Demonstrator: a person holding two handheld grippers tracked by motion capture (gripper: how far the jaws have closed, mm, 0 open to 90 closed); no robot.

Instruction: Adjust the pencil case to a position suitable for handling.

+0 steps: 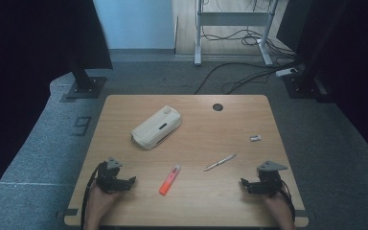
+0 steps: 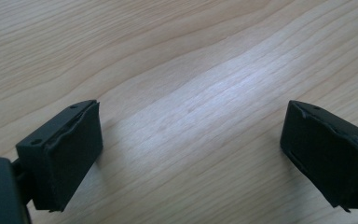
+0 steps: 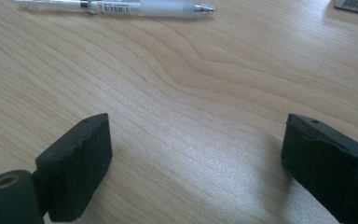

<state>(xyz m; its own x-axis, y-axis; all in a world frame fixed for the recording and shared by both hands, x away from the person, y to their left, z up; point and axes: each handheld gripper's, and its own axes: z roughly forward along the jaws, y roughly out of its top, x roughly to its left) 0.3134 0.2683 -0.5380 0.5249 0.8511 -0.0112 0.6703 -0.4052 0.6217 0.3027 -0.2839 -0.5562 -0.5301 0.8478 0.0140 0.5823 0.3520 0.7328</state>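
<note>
Pale wood-grain bench (image 1: 196,201) sits on grey carpet, dark curtains either side, and a desk frame (image 1: 232,28) with tangled cables at the back wall. Left gripper (image 1: 129,181) rests near the front edge, jaws spread wide over bare wood, nothing between them. Right gripper (image 1: 245,183) mirrors it on the other side, jaws released too, with the clear pen (image 3: 116,7) lying beyond them. An orange highlighter (image 1: 169,179) lies between the two grippers. A cream pencil case (image 1: 156,127) sits left of centre, a small eraser (image 1: 255,138) off to the right, a round cable hole (image 1: 217,107) at the far edge.
</note>
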